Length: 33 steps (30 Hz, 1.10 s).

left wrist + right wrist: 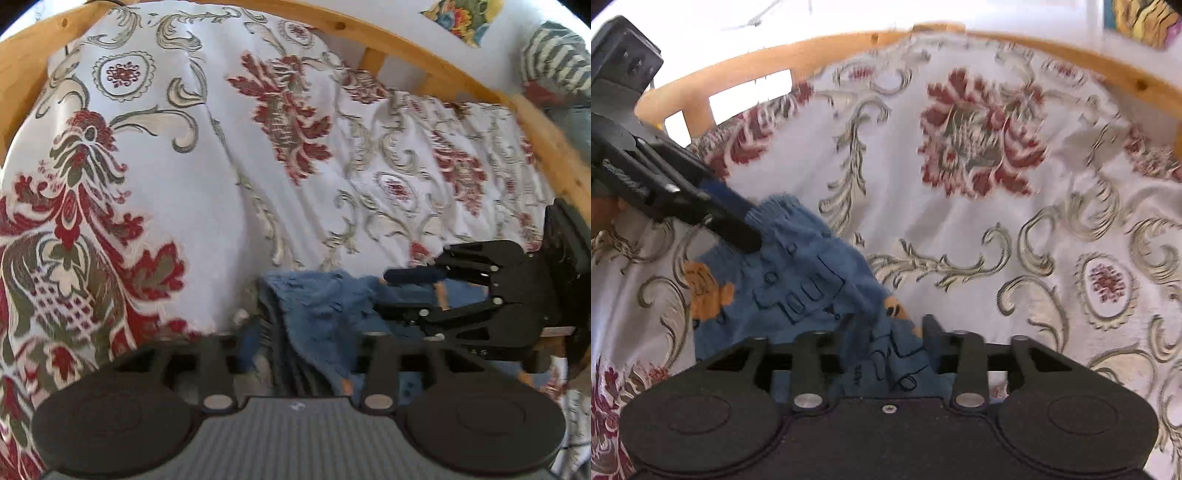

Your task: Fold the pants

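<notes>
Rumpled blue knit pants (812,266)

White bedspread (207,177) w/ red flowers & grey-green scrolls covers the bed. Pine bed frame (399,40) w/ slats behind. Colourful picture (461,18) on wall. Striped cloth (554,59) far right.

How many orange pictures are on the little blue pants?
2 show in the right wrist view: one orange patch near the pants' left edge, one just ahead of the right gripper. Folds may hide more.
</notes>
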Available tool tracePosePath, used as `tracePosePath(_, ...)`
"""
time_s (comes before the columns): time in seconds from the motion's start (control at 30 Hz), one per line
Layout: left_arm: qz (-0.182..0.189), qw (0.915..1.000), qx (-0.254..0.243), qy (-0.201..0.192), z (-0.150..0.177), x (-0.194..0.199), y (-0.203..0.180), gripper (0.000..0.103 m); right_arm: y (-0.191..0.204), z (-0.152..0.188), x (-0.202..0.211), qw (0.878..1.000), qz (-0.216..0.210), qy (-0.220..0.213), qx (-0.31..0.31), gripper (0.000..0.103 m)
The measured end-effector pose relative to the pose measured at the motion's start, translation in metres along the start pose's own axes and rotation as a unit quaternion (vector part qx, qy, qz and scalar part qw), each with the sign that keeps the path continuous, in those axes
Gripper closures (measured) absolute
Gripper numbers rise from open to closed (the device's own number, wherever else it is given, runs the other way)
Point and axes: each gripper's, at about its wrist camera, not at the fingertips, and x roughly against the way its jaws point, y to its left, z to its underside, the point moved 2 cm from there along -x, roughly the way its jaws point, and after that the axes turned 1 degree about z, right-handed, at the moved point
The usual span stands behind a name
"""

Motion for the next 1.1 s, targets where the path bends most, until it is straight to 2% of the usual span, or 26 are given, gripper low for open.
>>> tracePosePath(0.03,0.007,1.0,-0.004,0.005,0.001,0.003,-0.001,0.029,0.003,0.0,0.009,1.0,0.009,-0.015,-0.005,0.049)
tracePosePath(0.1,0.007,0.9996,-0.017,0.024,0.001,0.0,-0.005,0.025,0.011,0.004,0.028,0.999,0.016,-0.042,-0.022,0.045)
tracePosePath(0.2,-0.03,0.9979,-0.012,0.056,-0.005,-0.017,-0.008,0.028,0.04,0.021,0.045,0.999,0.014,-0.042,-0.022,0.046)
tracePosePath(0.27,-0.051,0.9962,-0.01,0.07,-0.01,-0.023,-0.013,0.037,0.057,0.037,0.047,0.999,0.01,-0.022,-0.029,0.047)
tracePosePath(0.3,-0.065,0.9946,-0.017,0.079,-0.011,-0.027,-0.015,0.061,0.063,0.044,0.046,0.999,0.005,-0.016,-0.039,0.047)
tracePosePath(0.33,-0.085,0.9916,-0.03,0.093,-0.011,-0.031,-0.017,0.077,0.069,0.051,0.042,0.999,0.002,-0.003,-0.051,0.047)
tracePosePath(0.37,-0.095,0.9896,-0.035,0.102,-0.011,-0.034,-0.017,0.077,0.075,0.057,0.035,0.998,-0.002,0.012,-0.055,0.047)
tracePosePath(0.43,-0.102,0.9877,-0.047,0.108,-0.011,-0.033,-0.02,0.087,0.087,0.069,0.025,0.998,0.005,0.026,-0.054,0.047)
tracePosePath(0.53,-0.117,0.9805,-0.092,0.128,-0.006,-0.024,-0.027,0.091,0.102,0.072,0.03,0.999,0.018,0.017,-0.029,0.039)
tracePosePath(0.6,-0.125,0.9771,-0.115,0.129,-0.005,-0.021,-0.027,0.091,0.103,0.074,0.031,0.999,0.012,0.016,-0.036,0.034)
tracePosePath(0.67,-0.104,0.9824,-0.095,0.123,-0.008,-0.022,-0.022,0.09,0.104,0.075,0.034,0.999,0.021,0.011,-0.046,0.036)
tracePosePath(0.73,-0.088,0.9851,-0.083,0.122,-0.011,-0.022,-0.017,0.085,0.109,0.071,0.044,0.998,0.041,-0.021,-0.04,0.036)
tracePosePath(0.83,-0.059,0.9889,-0.038,0.13,-0.018,-0.024,-0.009,0.071,0.132,0.059,0.052,0.996,0.06,-0.069,-0.002,0.044)
tracePosePath(0.9,-0.056,0.9886,-0.004,0.14,-0.024,-0.028,-0.005,0.071,0.148,0.05,0.046,0.995,0.051,-0.084,0.014,0.052)
tracePosePath(0.97,-0.059,0.9874,0.006,0.147,-0.029,-0.031,-0.004,0.072,0.161,0.042,0.034,0.995,0.046,-0.087,0.019,0.058)
tracePosePath(1.03,-0.064,0.9858,0.007,0.155,-0.032,-0.036,-0.006,0.072,0.17,0.034,0.022,0.993,0.068,-0.091,0.023,0.061)
tracePosePath(1.1,-0.07,0.9839,0.003,0.164,-0.034,-0.039,-0.008,0.072,0.175,0.027,0.008,0.99,0.109,-0.085,0.024,0.061)
